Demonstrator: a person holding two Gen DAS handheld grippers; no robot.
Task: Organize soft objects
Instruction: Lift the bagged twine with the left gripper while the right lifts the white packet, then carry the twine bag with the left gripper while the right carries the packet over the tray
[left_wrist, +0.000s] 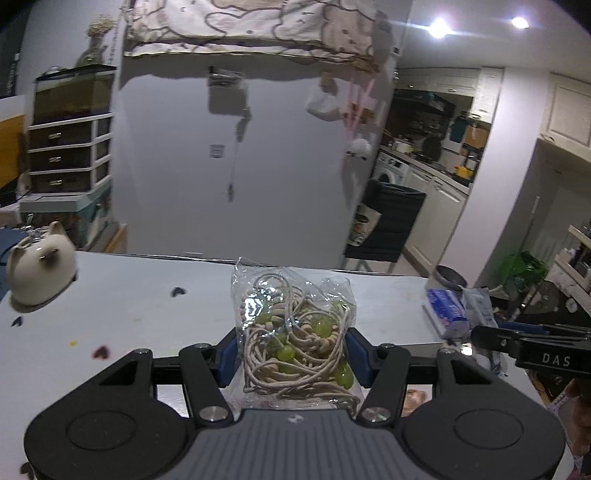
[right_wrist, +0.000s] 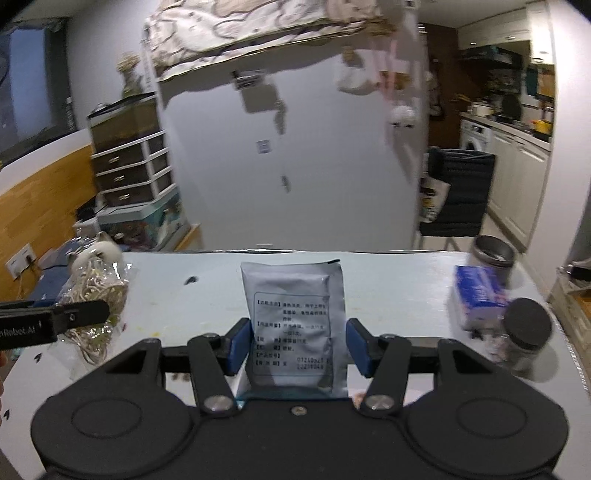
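A pale table (right_wrist: 388, 295) carries a cat figurine (left_wrist: 38, 267), tissue pack (right_wrist: 478, 295), steel cup (right_wrist: 493, 254) and black-lidded jar (right_wrist: 526, 334).

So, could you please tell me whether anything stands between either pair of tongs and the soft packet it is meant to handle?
Nothing does. The left tongs already clamp the clear bag of cord and green beads, and the right tongs clamp the grey foil pouch. Both packets are held above the table.

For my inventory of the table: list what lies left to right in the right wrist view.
Left gripper with clear bag of cords → grey pouch between the right gripper's fingers → blue pack → black-lidded jar.
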